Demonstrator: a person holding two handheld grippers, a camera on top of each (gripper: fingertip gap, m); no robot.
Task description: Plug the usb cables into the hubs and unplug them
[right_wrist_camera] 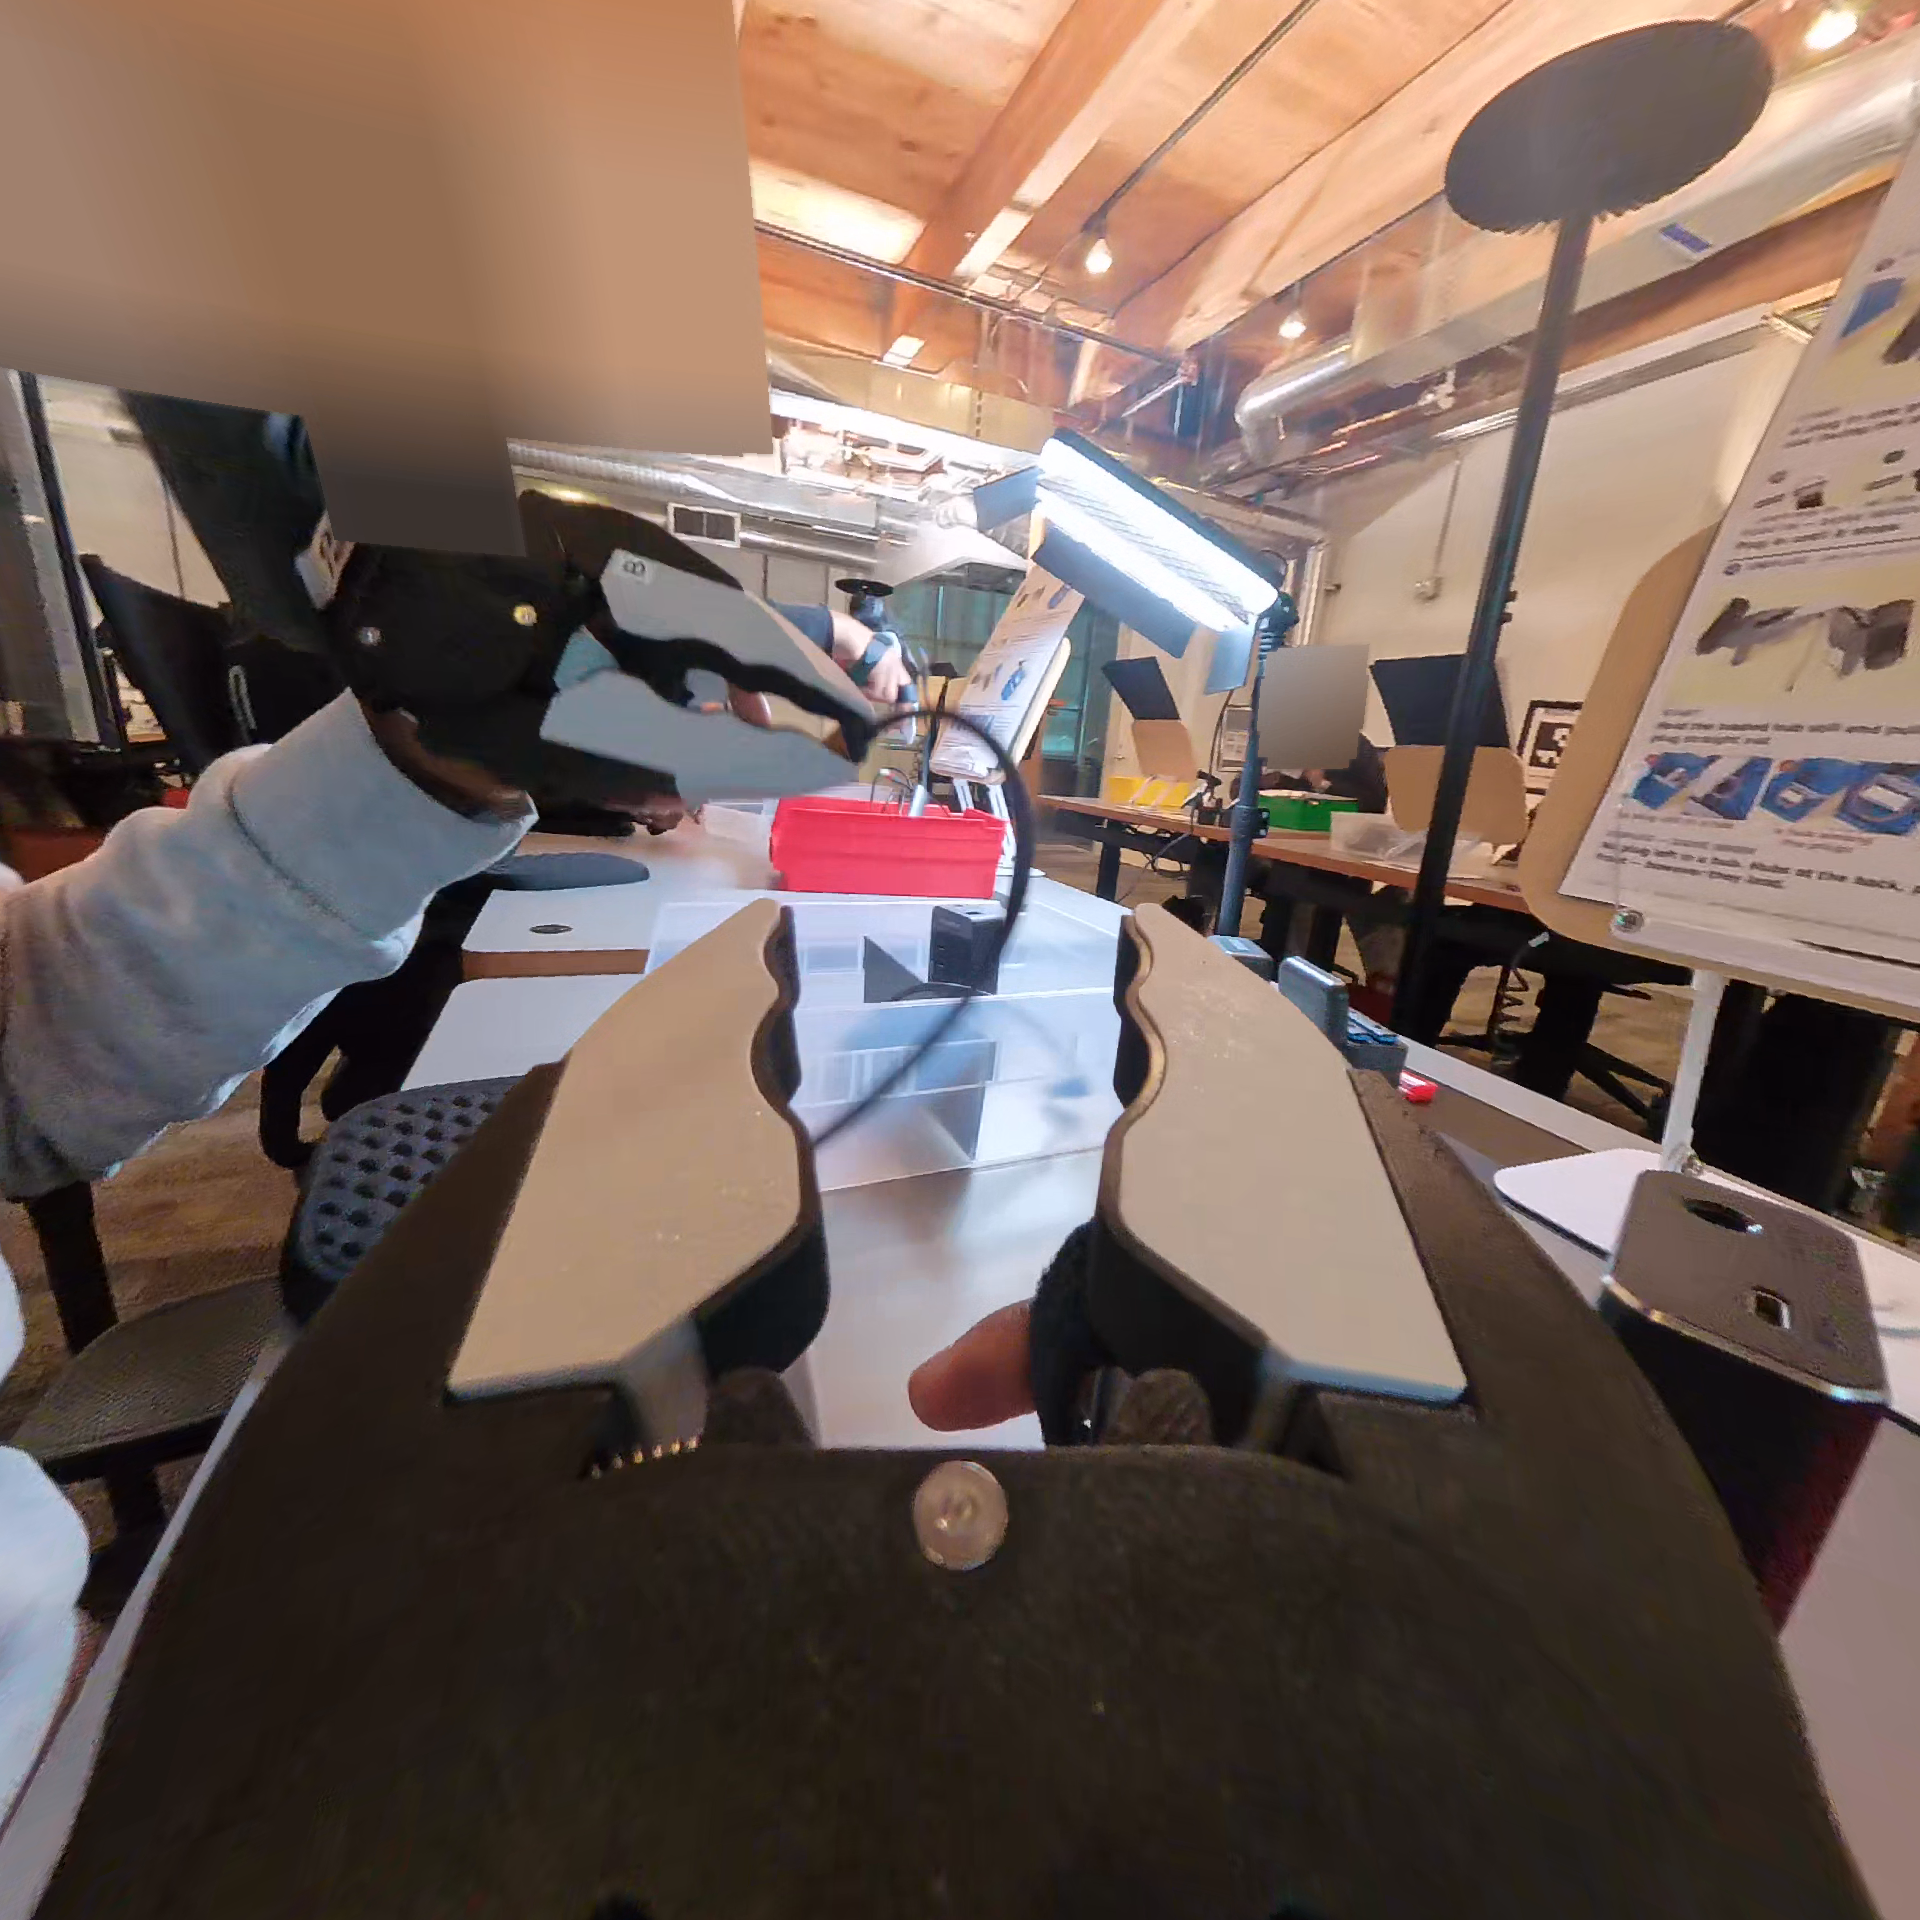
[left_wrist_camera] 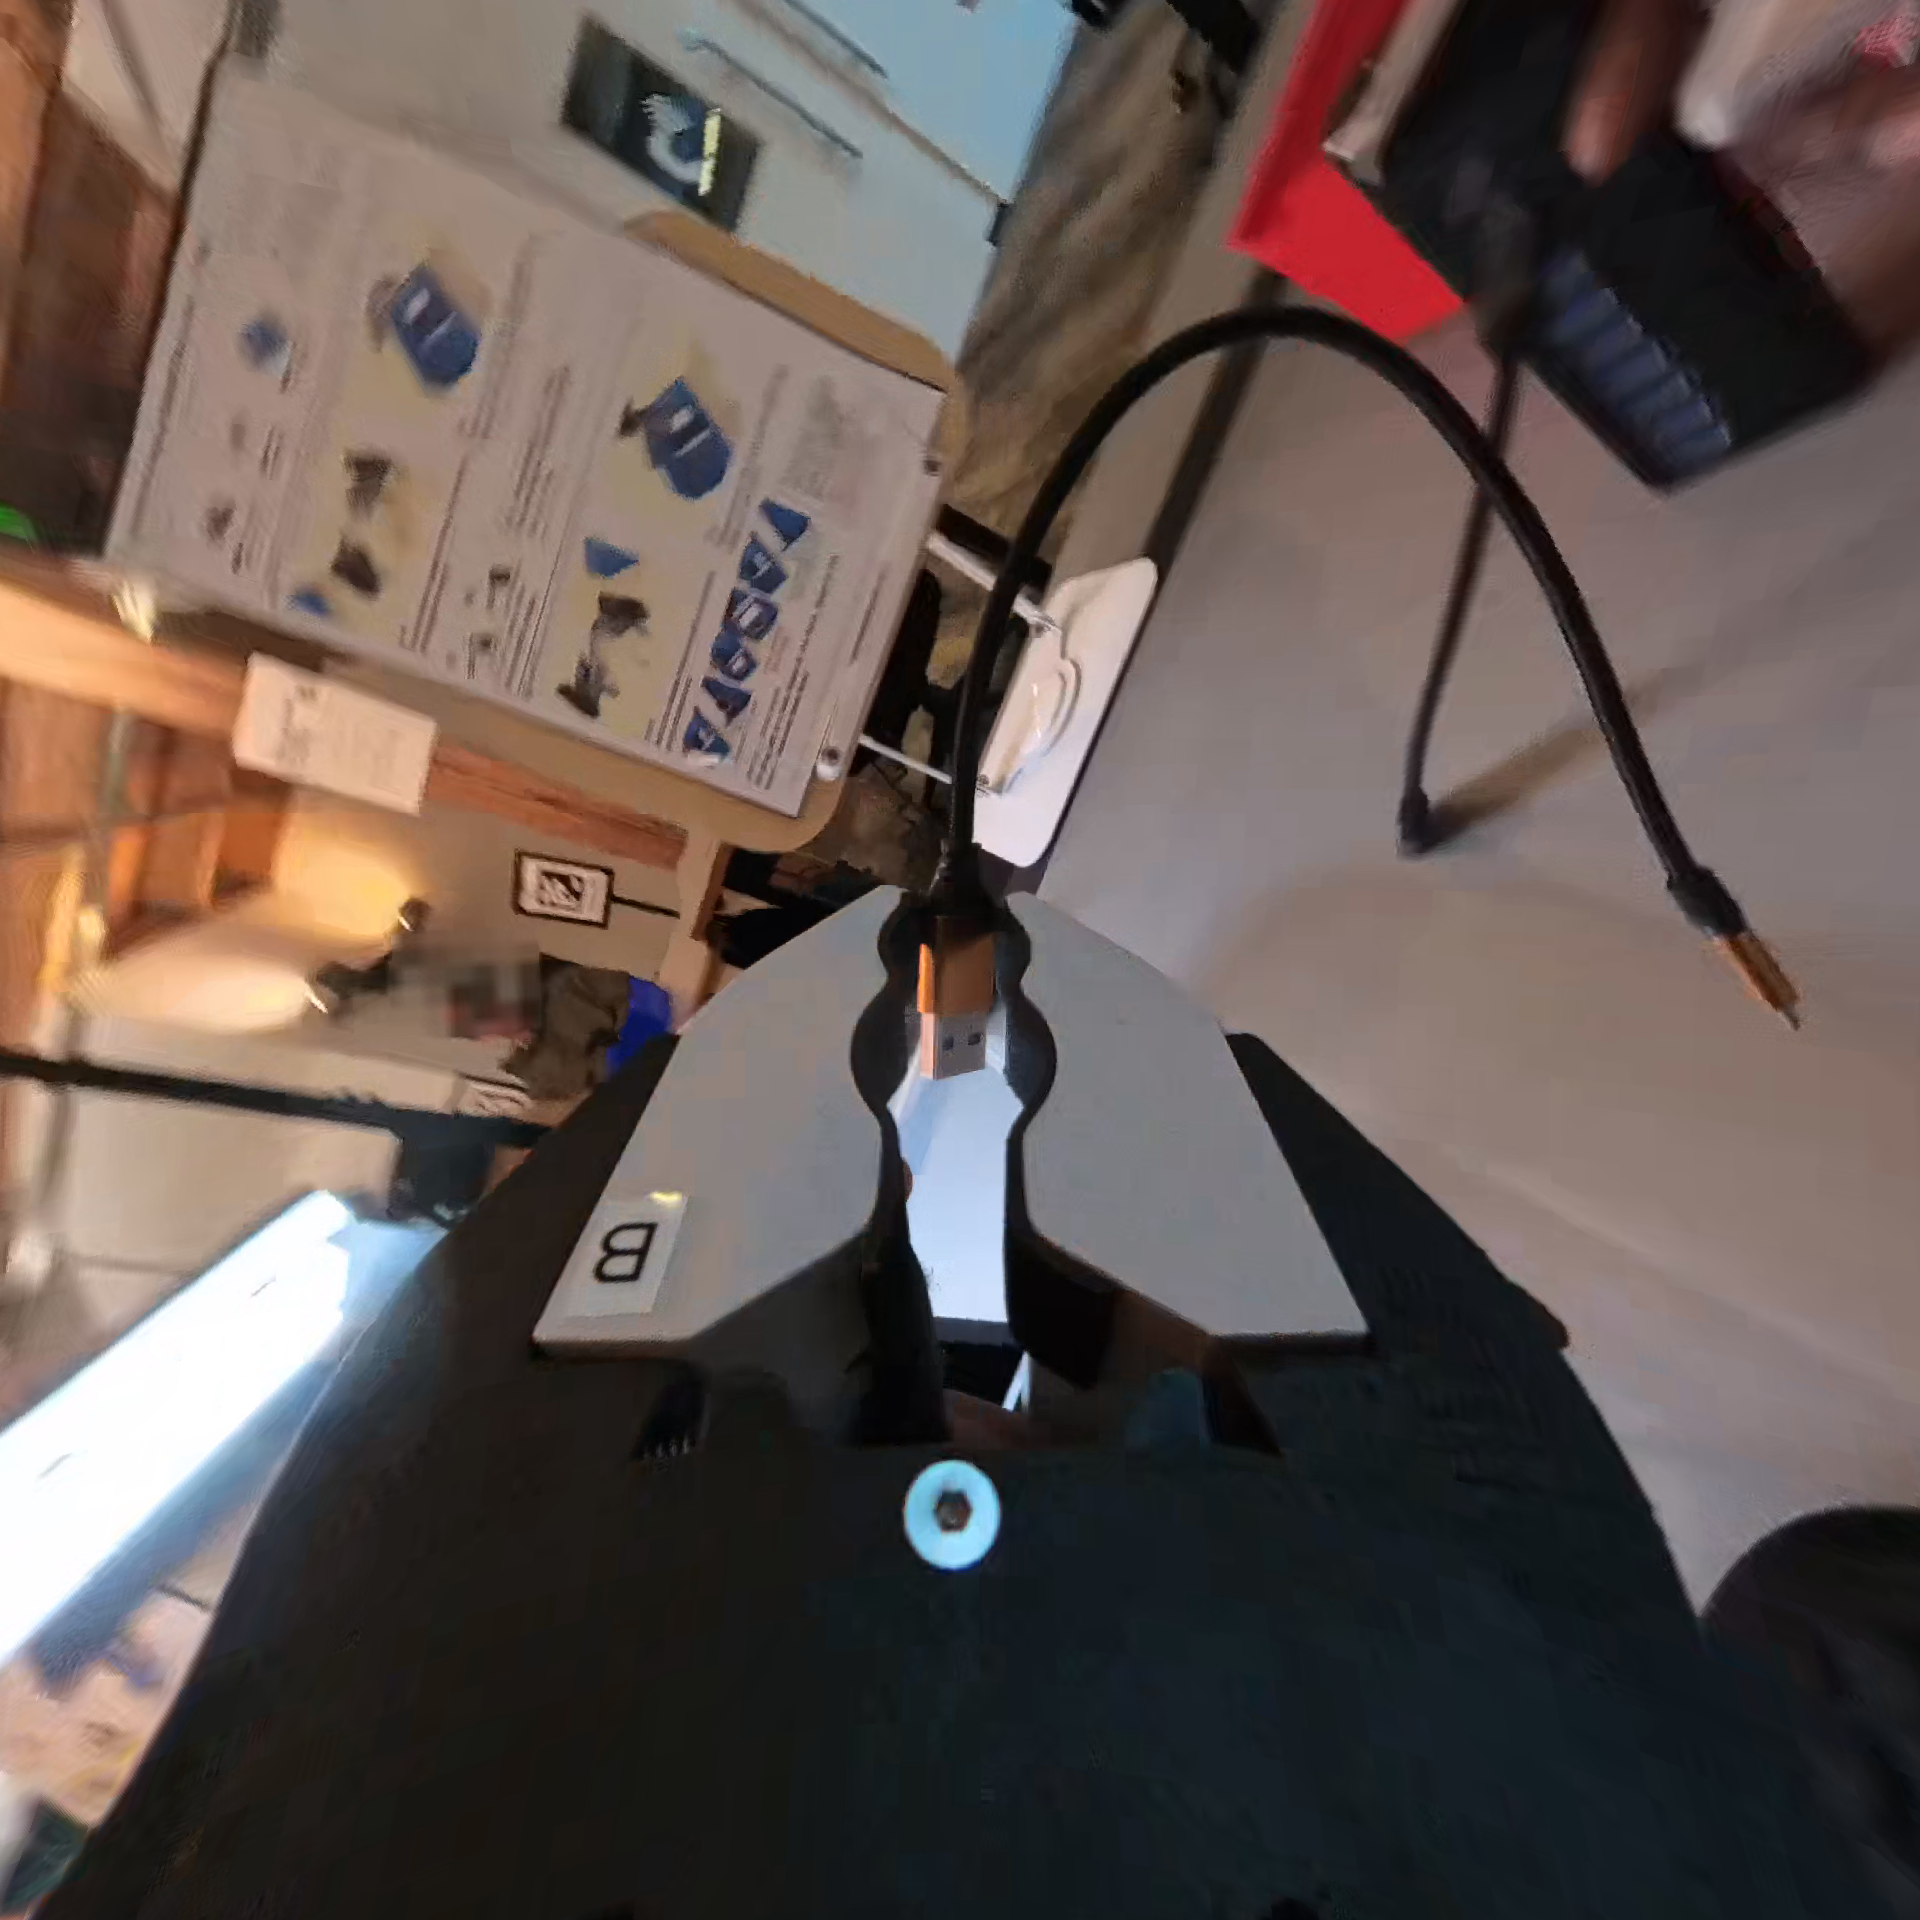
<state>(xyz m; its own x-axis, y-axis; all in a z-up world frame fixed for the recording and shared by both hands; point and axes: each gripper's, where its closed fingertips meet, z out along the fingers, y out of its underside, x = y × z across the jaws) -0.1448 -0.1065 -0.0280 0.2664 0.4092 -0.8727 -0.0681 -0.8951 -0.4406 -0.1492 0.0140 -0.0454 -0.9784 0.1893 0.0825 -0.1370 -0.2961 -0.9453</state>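
Observation:
My left gripper (left_wrist_camera: 954,906) is shut on the copper-coloured USB plug (left_wrist_camera: 951,997) of a black cable (left_wrist_camera: 1226,332). The plug's metal end points back toward the camera. The cable arcs up and right, and its small copper end (left_wrist_camera: 1756,977) hangs free above the white table (left_wrist_camera: 1351,1091). A blurred black hub with blue ports (left_wrist_camera: 1621,353) is at the upper right, with a hand beside it and a second cable (left_wrist_camera: 1455,623) hanging from it. My right gripper (right_wrist_camera: 956,920) is open and empty, low over the table. In its view the left gripper (right_wrist_camera: 857,748) is raised at the left, its cable (right_wrist_camera: 1023,831) looping down.
A clear compartment box (right_wrist_camera: 935,1091) holding a small black hub (right_wrist_camera: 961,951) lies ahead of the right gripper. A red bin (right_wrist_camera: 883,847) stands behind it. A black block with ports (right_wrist_camera: 1745,1299) sits at the right. An instruction board (right_wrist_camera: 1766,623) and a black stand pole (right_wrist_camera: 1496,623) rise on the right. One gripper's finger ends stand about 12 cm off the other's.

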